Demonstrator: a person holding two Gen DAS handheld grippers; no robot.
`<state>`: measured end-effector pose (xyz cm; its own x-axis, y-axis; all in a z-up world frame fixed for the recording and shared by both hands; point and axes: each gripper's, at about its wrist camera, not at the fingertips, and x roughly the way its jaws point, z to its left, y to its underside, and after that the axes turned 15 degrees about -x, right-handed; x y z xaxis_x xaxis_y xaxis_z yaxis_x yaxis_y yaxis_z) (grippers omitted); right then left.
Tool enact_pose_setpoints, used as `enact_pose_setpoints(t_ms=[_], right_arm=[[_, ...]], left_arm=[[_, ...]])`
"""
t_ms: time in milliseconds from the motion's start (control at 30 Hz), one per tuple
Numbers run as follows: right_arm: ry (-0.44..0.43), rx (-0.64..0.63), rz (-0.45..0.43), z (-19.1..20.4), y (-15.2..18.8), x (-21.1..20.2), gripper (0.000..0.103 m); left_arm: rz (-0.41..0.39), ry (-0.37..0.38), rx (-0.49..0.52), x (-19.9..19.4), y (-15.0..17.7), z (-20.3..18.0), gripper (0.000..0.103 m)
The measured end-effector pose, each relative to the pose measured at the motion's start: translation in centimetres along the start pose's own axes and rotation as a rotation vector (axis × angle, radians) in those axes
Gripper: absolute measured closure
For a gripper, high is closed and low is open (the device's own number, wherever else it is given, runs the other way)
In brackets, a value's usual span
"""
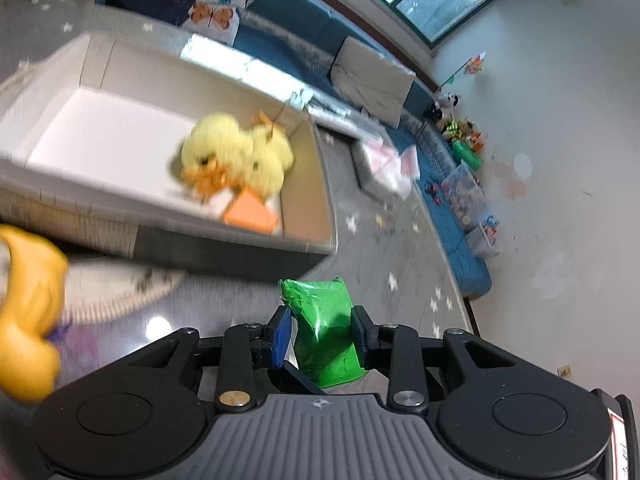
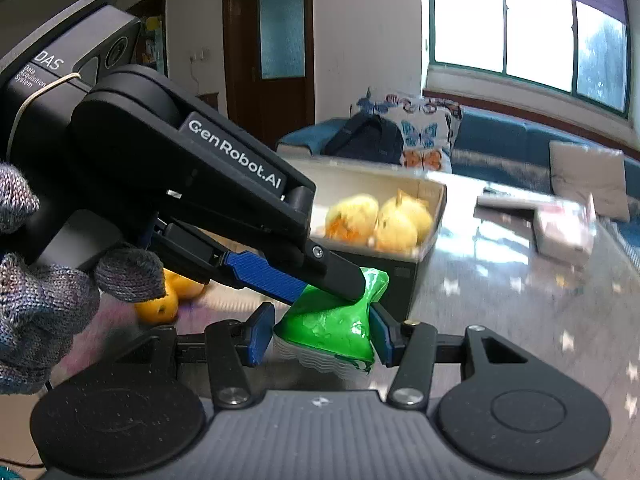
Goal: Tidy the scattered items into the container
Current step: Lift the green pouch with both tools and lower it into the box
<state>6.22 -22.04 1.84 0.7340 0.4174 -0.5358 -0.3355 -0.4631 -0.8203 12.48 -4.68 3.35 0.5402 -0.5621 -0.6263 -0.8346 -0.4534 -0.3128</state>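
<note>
A crinkled green packet (image 1: 320, 308) hangs above the glossy table, held from two sides. My left gripper (image 1: 322, 334) is shut on it, a pad against each side. In the right wrist view the left gripper (image 2: 328, 296) reaches in from the upper left in a gloved hand (image 2: 40, 304) and pinches the top of the green packet (image 2: 332, 332). My right gripper (image 2: 320, 338) is shut on the packet's lower part. Just beyond stands the open white box (image 1: 100, 120) with two yellow plush ducks (image 1: 240, 156) and an orange card (image 1: 248, 212). The box (image 2: 438, 200) and ducks (image 2: 380, 220) also show ahead of the right gripper.
Oranges (image 2: 160, 308) lie on the table left of the packet, a blurred yellow-orange shape (image 1: 28, 312) in the left wrist view. A pink-white package (image 1: 384, 168) sits past the box. A blue sofa (image 1: 460, 216) with cushions, a backpack and toy bins borders the table.
</note>
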Motion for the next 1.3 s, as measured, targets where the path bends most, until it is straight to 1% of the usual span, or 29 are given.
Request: enact_pose_setpoints(t_ms=[233,433,633,1000,1300], right_arm=[[0.020,-0.020,-0.043,-1.7,-3.2,2.4,0.052],[0.024,-0.028,-0.038,-2.9,-4.8,5.4,0.052],[0.021,-0.023,-0.016,-4.1,-5.0,7.7,0.052],[-0.001,-0.018,0.039,-4.5,-4.4,10.6,0.051],[-0.002,-0.015,0.052,-4.3,-4.0,11.1,0.051]], left_arm=[[-0.060,-0.003,0.018,0.3,-3.7,-1.2,0.068],[-0.065,-0.002,-0.006,2.0,-6.5,-0.9,0.068],[-0.062,-0.022,-0.017,4.2,-8.2,-0.4,0.068],[-0.030,-0.045,-0.038,6.7,-9.2,1.2,0.068],[-0.033,-0.057,-0.037,6.8,-9.1,1.7,0.068]])
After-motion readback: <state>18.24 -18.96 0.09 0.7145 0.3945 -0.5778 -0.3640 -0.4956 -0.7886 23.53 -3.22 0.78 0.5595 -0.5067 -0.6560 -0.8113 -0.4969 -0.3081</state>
